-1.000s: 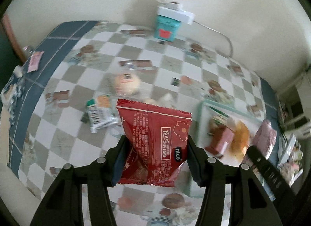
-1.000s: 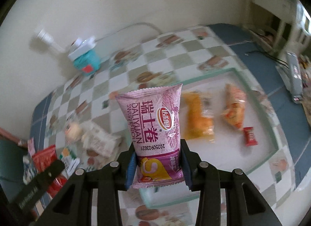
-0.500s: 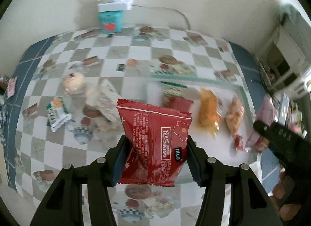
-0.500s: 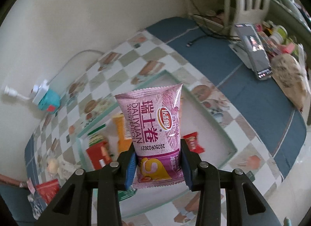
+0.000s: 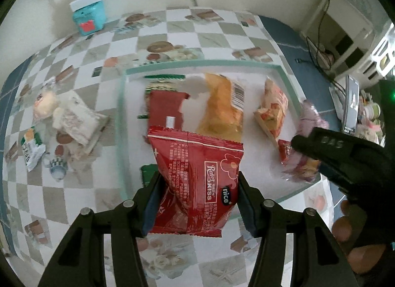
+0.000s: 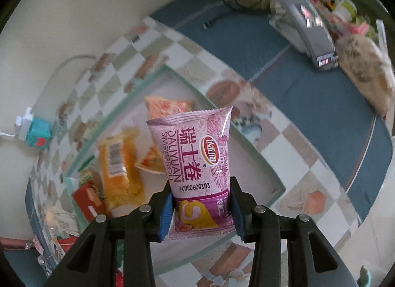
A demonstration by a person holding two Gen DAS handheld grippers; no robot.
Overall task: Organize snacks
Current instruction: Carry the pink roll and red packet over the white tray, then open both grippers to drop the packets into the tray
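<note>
Left wrist view: the left gripper (image 5: 197, 203) clamps one red snack packet (image 5: 197, 175) at lower centre, above the tray (image 5: 121, 114) holding about five packets; three more lie at left. Right wrist view: the right gripper (image 6: 201, 209) pinches one purple Swiss roll packet (image 6: 195, 163); only here a phone (image 6: 313, 40) appears, upper right.

Two claws: the left claw (image 5: 197, 203) pinches one red snack packet (image 5: 197, 175), the right claw (image 6: 201, 209) one purple Swiss roll packet (image 6: 197, 163). One green-rimmed tray (image 5: 121, 104) carries five packets: one red-and-green (image 5: 165, 106), one orange (image 5: 222, 109), one triangular orange-red (image 5: 272, 109), one small red (image 5: 284, 147), and one green (image 5: 148, 173). About three packets (image 5: 74, 119) lie on the desk (image 5: 74, 200). One teal box (image 5: 90, 16).
</note>
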